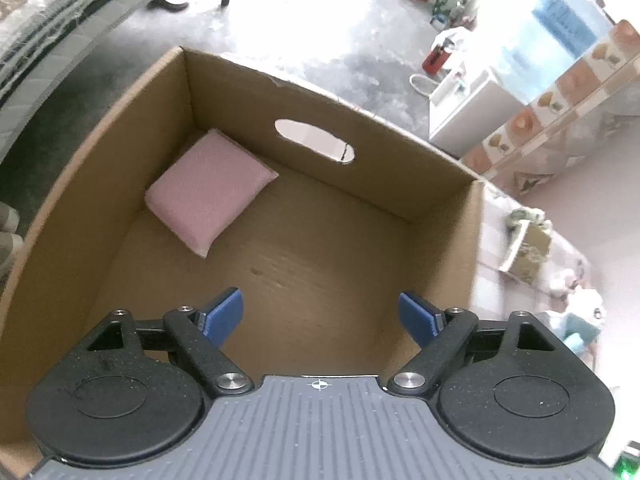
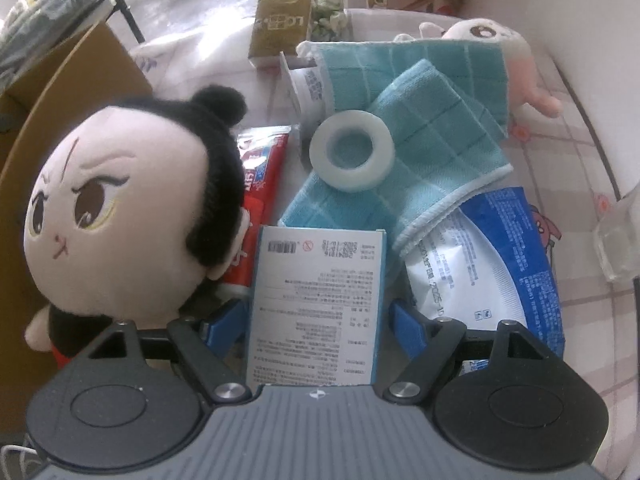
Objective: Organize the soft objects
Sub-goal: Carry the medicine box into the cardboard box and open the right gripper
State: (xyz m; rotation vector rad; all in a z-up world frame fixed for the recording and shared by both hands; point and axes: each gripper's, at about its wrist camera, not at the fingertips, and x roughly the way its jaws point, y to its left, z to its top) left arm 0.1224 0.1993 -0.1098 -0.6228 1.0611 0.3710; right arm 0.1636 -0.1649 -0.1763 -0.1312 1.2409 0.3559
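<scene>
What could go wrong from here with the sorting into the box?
The right tongs straddle a rigid printed carton, not a soft item, so it might get boxed wrongly. The tape roll resting on the blue cloth would likely tumble if the cloth is lifted.

A pale pink cushion (image 1: pixel 210 190) lies in a plain brown cardboard box (image 1: pixel 440 216). Beside the box, a black-haired, cream-faced plush doll (image 2: pixel 120 208) neighbours a teal cloth (image 2: pixel 420 128) gridded in white lines.
</scene>
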